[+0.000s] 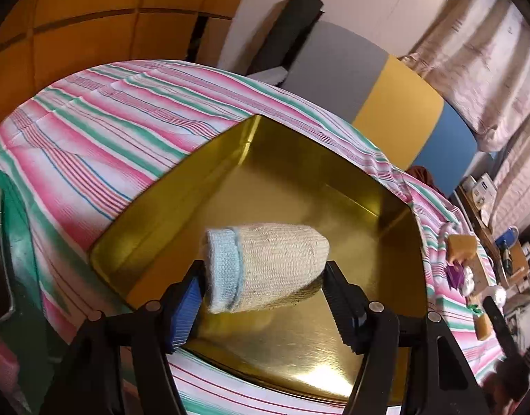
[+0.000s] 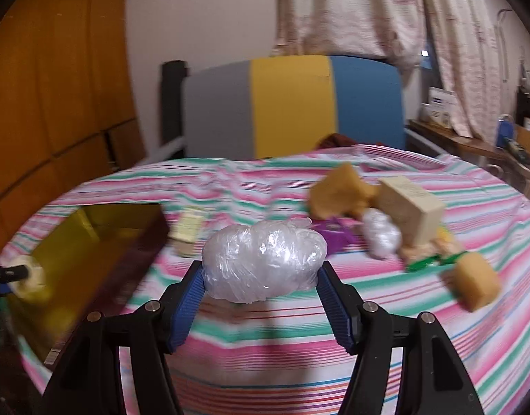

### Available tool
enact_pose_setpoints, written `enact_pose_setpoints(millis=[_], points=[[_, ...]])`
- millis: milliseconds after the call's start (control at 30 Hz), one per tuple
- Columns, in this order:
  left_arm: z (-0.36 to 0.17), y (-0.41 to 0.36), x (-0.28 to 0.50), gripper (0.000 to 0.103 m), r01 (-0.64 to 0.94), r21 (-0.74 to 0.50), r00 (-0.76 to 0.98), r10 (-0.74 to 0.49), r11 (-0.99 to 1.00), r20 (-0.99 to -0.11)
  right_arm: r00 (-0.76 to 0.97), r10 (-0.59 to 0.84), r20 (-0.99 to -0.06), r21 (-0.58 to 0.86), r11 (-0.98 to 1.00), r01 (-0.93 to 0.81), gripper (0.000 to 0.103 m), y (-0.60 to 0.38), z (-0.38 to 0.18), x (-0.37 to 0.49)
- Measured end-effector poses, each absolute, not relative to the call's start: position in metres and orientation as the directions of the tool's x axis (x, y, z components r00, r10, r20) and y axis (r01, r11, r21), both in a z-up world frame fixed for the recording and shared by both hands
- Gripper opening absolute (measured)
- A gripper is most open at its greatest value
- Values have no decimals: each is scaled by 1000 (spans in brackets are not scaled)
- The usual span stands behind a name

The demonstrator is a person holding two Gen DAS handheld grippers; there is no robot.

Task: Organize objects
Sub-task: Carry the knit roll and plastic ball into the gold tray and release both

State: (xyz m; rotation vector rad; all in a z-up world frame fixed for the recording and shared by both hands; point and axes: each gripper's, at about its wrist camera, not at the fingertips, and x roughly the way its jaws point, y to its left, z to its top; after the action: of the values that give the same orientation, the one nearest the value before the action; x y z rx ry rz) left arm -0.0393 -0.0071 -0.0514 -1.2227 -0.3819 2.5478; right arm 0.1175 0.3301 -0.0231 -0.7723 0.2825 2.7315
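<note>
My left gripper is shut on a rolled cream sock with a light blue cuff and holds it above the gold metal tray. My right gripper is shut on a crumpled clear plastic bag and holds it above the striped cloth. In the right wrist view the gold tray sits at the left, with the left gripper's sock over its near corner.
On the striped cloth to the right lie yellow sponges, a tan block, a second plastic bag ball, a purple item, a green clip and a small cream box. A tri-colour headboard stands behind.
</note>
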Motion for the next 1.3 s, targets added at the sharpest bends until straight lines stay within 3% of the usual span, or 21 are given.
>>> enact_pose_setpoints(millis=[333,400,467,800,1067,1300], points=[[-49,-37,-38,78,-55,-378,-655,319,-924,-685,-846,11,-533,146,-984,-105,66,256,-7,96],[-44,-45,-36,89,-34,-391,-680,308,-920,-665,-837,-39,-546,157,-986,-56,66,241,-8,90],[-38,-53,-33,94,2,-392,-706,276,-920,-653,-828,-75,-556,163,-986,-20,66,229,-9,85],[-17,-82,-27,99,131,-401,-754,172,-907,-634,-693,-271,-668,218,-962,167,66,159,-32,39],[-14,-100,-22,99,199,-434,-758,143,-879,-637,-589,-360,-723,311,-932,188,68,119,-57,3],[-14,-101,-22,99,206,-440,-755,144,-874,-640,-546,-426,-721,372,-904,213,83,105,-64,-5]])
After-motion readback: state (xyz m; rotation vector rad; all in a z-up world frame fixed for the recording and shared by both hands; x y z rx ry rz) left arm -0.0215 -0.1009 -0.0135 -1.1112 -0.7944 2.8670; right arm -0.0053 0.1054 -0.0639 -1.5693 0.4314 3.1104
